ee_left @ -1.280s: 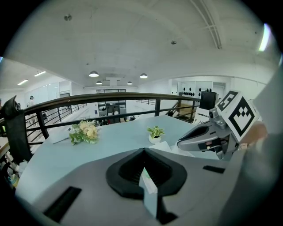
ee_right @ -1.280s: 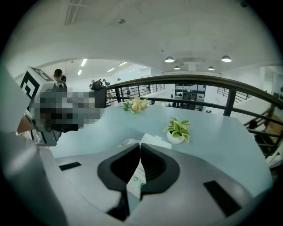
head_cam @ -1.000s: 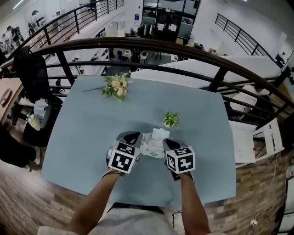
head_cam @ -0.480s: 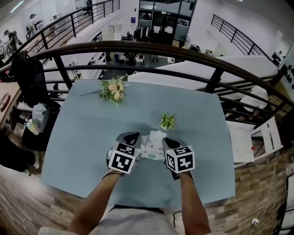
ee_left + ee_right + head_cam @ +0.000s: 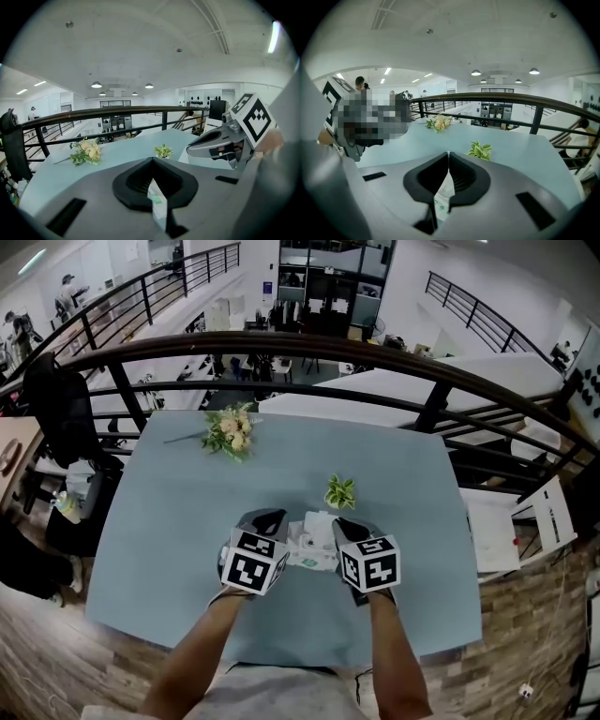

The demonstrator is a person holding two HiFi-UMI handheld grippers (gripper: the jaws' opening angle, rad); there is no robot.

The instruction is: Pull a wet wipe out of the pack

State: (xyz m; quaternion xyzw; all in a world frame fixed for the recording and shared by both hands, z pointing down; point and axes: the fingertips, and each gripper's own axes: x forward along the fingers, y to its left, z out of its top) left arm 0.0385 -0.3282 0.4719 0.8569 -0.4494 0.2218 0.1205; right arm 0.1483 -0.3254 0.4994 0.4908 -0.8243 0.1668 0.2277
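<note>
- Head view: Over a pale blue table (image 5: 178, 521), a white wet-wipe pack with green print (image 5: 314, 551) is pinched between the left gripper (image 5: 267, 519) and the right gripper (image 5: 345, 527), with a white tuft rising from its top. A small green-leaved plant (image 5: 339, 490) and a cream flower bouquet (image 5: 230, 432) lie beyond.
- Left gripper view: The jaws are clamped together on an edge of the pack.
- Right gripper view: The jaws are closed on a thin white sheet with green dots (image 5: 442, 200); whether it is wipe or wrapper is unclear.
</note>
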